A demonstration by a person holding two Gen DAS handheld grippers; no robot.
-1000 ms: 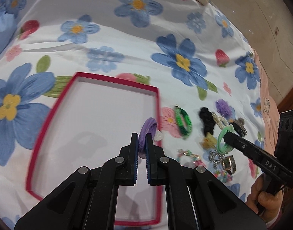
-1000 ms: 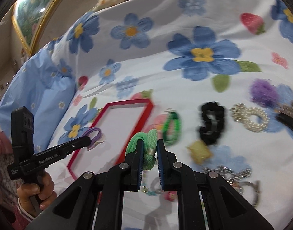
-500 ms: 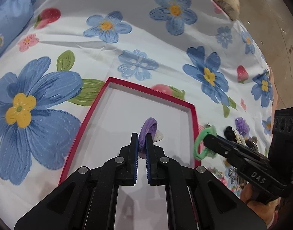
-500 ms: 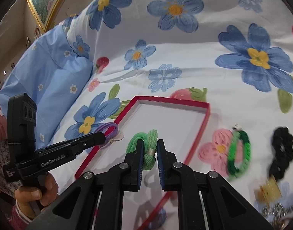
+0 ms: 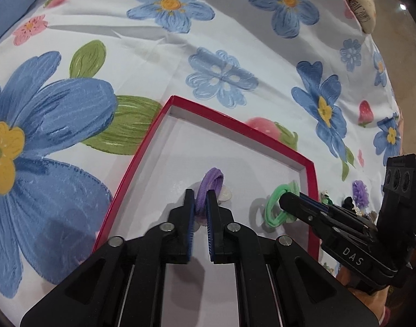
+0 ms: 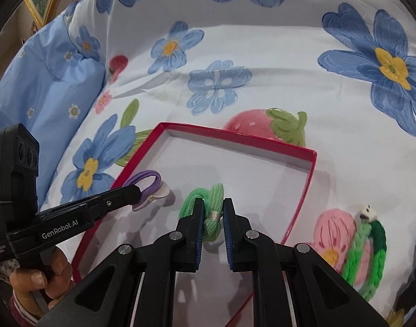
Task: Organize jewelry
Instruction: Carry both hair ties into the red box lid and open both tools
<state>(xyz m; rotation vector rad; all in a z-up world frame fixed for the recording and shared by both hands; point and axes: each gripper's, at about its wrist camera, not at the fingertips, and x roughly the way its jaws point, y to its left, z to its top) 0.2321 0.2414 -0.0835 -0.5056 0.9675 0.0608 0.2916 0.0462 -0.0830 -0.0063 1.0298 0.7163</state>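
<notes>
1. Both grippers are now hanging over the red box (image 5: pixel 311 179), carried in from the jewelry pile at the right.
2. Left gripper (image 5: pixel 200 203) is pinching the purple hair tie (image 5: pixel 209 185); right gripper (image 6: pixel 211 214) is pinching the green hair tie (image 6: pixel 210 204).
3. Ties are looking soft, light and springy; the band is the best place to grip.

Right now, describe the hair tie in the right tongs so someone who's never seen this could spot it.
Find the red-rimmed box on the flower-print sheet. Over its white floor, the right tongs pinch a light green hair tie with a small metal band. The lilac hair tie beside it, in the left tongs, carries a pale petal charm instead.
</notes>
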